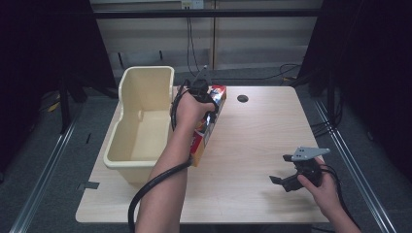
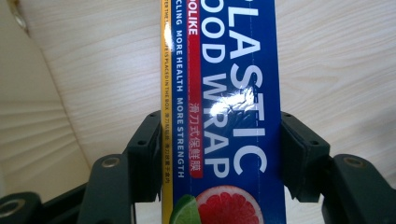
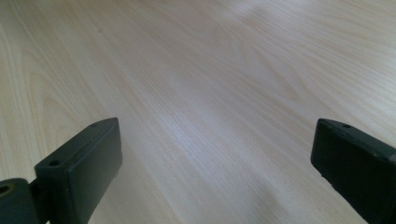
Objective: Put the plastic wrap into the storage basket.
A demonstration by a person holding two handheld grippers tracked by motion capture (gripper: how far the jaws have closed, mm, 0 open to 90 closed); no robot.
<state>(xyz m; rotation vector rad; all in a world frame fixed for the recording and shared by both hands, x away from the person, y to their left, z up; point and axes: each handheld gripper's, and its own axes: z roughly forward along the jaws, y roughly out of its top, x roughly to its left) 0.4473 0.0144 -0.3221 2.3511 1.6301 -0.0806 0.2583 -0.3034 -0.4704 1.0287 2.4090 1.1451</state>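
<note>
Left hand-held gripper (image 2: 219, 154) is clamped across the plastic wrap box (image 2: 224, 93), which sits just right of the cream bin (image 1: 141, 121) on the desk (image 1: 257, 136). Box likely light, stiff cardboard with a glossy, slippery skin; long, so a mid-length grip avoids tipping. Bin wall is close beside it. Right hand-held gripper (image 3: 215, 158) is wide apart, empty, well right of the bin.

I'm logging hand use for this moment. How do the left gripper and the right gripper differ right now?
The left gripper has its black fingers against both sides of the long blue plastic food wrap box; the right gripper is wide open with nothing between its fingers. The left gripper reaches far over the light wooden table, beside the cream plastic bin; the right gripper sits near the table's near right corner. Both are hand-held with black fingers.
</note>
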